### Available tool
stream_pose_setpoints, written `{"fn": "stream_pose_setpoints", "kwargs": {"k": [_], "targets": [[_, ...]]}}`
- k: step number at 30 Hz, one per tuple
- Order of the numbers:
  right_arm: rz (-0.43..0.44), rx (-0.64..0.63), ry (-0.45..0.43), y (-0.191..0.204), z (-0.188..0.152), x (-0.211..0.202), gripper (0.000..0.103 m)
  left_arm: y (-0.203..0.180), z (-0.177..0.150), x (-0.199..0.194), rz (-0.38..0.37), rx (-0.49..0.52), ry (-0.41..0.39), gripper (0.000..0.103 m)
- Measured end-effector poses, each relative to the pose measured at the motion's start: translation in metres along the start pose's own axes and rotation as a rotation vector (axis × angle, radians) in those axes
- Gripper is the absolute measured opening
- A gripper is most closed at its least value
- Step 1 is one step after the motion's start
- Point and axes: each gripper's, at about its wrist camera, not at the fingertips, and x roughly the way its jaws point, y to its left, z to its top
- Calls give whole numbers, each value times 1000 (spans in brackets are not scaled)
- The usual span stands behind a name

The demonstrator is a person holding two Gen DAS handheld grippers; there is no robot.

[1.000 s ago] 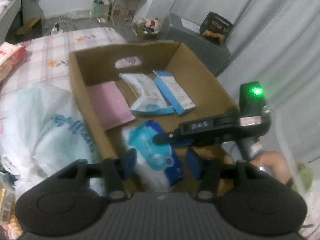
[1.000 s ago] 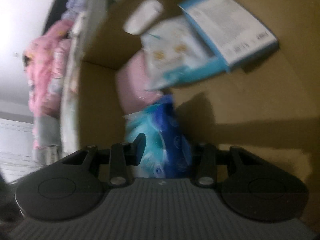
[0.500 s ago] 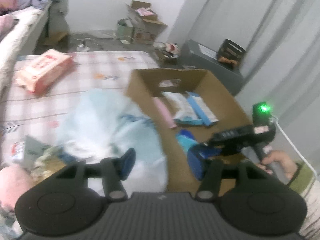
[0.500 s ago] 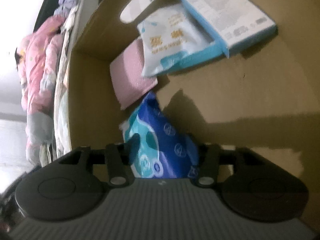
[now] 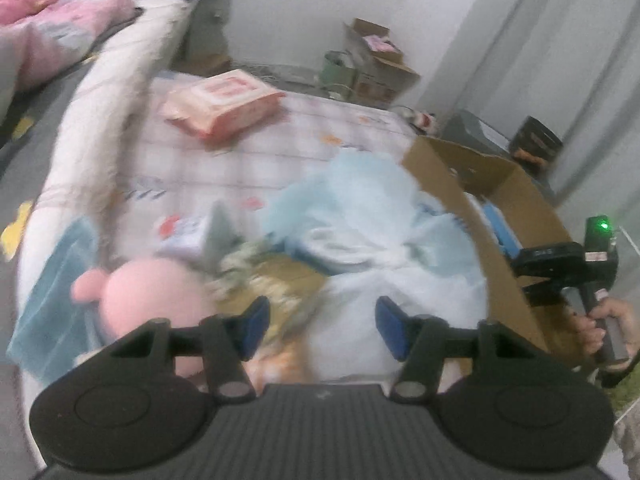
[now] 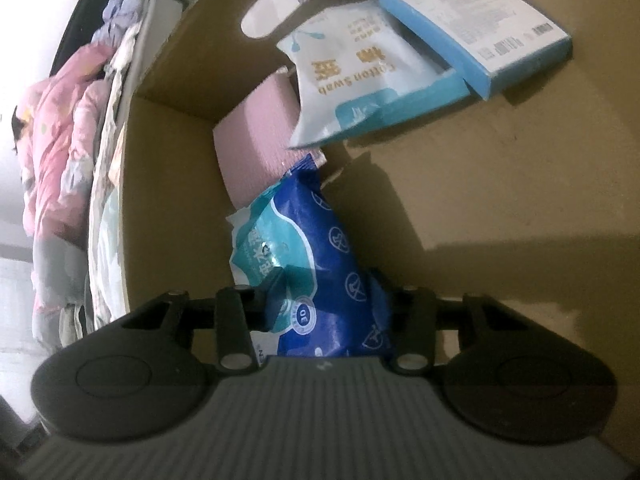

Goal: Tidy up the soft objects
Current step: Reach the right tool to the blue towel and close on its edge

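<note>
My right gripper (image 6: 326, 304) is inside the cardboard box (image 6: 500, 184), its fingers on either side of a blue and teal wipes pack (image 6: 316, 264) that stands on the box floor. A cotton swab bag (image 6: 352, 76), a blue carton (image 6: 472, 20) and a pink pad (image 6: 260, 140) lie deeper in the box. My left gripper (image 5: 320, 328) is open and empty above the bed, over a pale blue plastic bag (image 5: 372, 232) and a patterned wrapper. A pink plush toy (image 5: 152, 292) lies to its left. The box (image 5: 472, 208) and the right gripper (image 5: 560, 264) show at the right.
A pink tissue pack (image 5: 224, 104) lies farther back on the checked bedsheet (image 5: 280, 148). A teal cloth (image 5: 52, 284) is at the left bed edge. Pink bedding (image 5: 52, 20) is piled at the far left. Boxes and clutter stand by the far wall.
My left gripper has swung left, away from the box and over the bed items. The right gripper has stayed at the wipes pack, and the pack now sits upright between its fingers.
</note>
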Motion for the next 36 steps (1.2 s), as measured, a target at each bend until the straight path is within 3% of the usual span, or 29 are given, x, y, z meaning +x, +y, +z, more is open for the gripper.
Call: {"fn": "stream_pose_setpoints", "kwargs": {"k": [6, 9, 13, 20, 26, 32, 36], "targets": [[4, -33, -10, 4, 1, 4, 46, 26, -18, -15, 33, -34, -38, 67], [-22, -89, -7, 12, 0, -2, 53, 31, -26, -26, 43, -35, -77, 72], [-48, -183, -55, 30, -5, -25, 71, 37, -36, -46, 61, -37, -133, 78], [-50, -335, -168, 73, -34, -85, 72, 43, -57, -77, 103, -22, -210, 84], [110, -460, -224, 130, -84, -111, 72, 47, -74, -91, 143, -23, -267, 84], [293, -560, -113, 186, -134, -77, 72, 62, -89, -91, 158, -61, -266, 84], [349, -619, -24, 220, -160, -36, 72, 76, -98, -86, 223, -96, -261, 80]]}}
